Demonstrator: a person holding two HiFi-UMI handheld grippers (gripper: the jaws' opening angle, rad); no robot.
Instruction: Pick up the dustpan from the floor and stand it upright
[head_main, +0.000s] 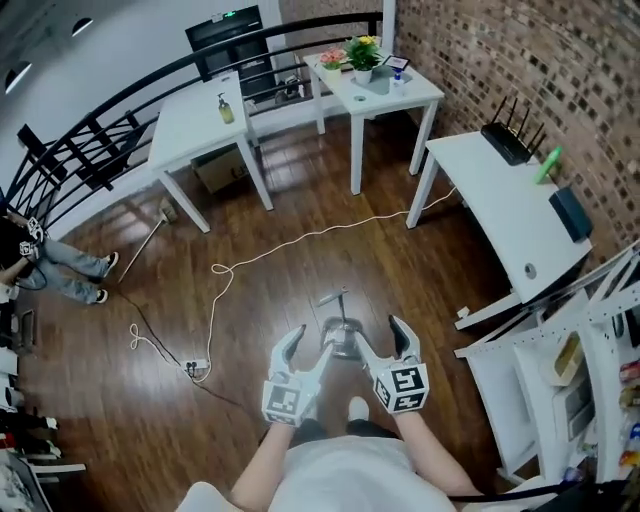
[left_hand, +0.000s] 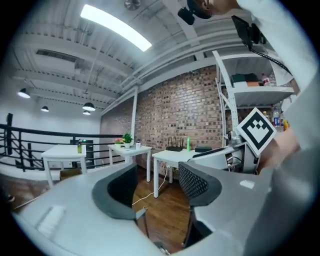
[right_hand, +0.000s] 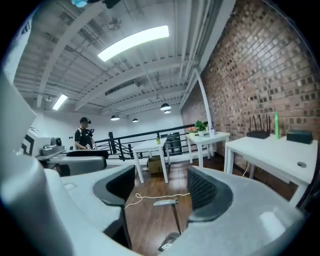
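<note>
The dustpan (head_main: 341, 338) stands upright on the wooden floor just ahead of the person's feet, its thin handle (head_main: 334, 299) rising from the grey pan. My left gripper (head_main: 308, 347) and right gripper (head_main: 382, 342) are held up on either side of it, both open and holding nothing. The left gripper view shows the open left gripper (left_hand: 160, 187) with the handle top (left_hand: 143, 215) low between the jaws, untouched. In the right gripper view, the handle (right_hand: 166, 202) and pan (right_hand: 168, 244) stand beyond the open right gripper (right_hand: 162, 189).
A white cable (head_main: 283, 246) snakes over the floor to a power strip (head_main: 196, 368). White tables (head_main: 196, 125) (head_main: 375, 85) stand at the back, a white desk (head_main: 497, 205) with a router and white shelving (head_main: 560, 380) at the right. A black railing (head_main: 110, 130) curves at the left, where a person (head_main: 45, 262) sits.
</note>
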